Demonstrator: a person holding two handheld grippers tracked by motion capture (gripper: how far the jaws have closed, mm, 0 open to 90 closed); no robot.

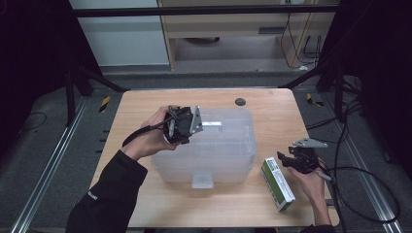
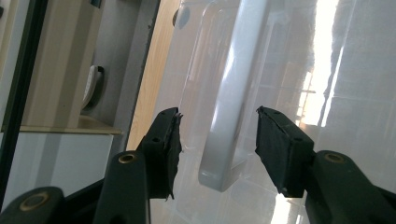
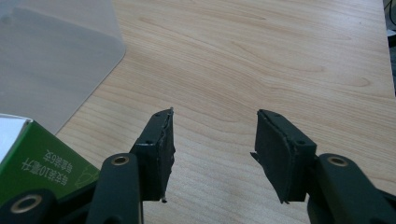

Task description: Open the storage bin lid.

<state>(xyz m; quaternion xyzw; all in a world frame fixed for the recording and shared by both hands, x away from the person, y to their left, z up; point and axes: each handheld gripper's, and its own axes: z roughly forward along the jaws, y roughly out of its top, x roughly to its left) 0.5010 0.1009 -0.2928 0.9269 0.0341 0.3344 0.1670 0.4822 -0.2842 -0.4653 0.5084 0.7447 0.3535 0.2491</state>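
Note:
A clear plastic storage box (image 1: 228, 150) with its lid on stands in the middle of the wooden table (image 1: 145, 104). My left gripper (image 1: 193, 127) hovers over the lid's left part, and its jaws straddle the white lid handle (image 2: 233, 93). In the left gripper view the left gripper (image 2: 217, 128) is open, with a gap between each pad and the handle. A green and white carton (image 1: 277, 183) lies flat to the right of the box. Just right of the carton, my right gripper (image 1: 287, 161) is open over bare wood, nothing between the jaws of the right gripper (image 3: 215, 135).
A white latch (image 1: 202, 180) sits on the box's near side. A small dark round disc (image 1: 240, 101) lies near the table's far edge. The carton's corner (image 3: 37, 163) and the box's rounded corner (image 3: 51, 60) lie left of the right jaws. Cables trail off the table's right side.

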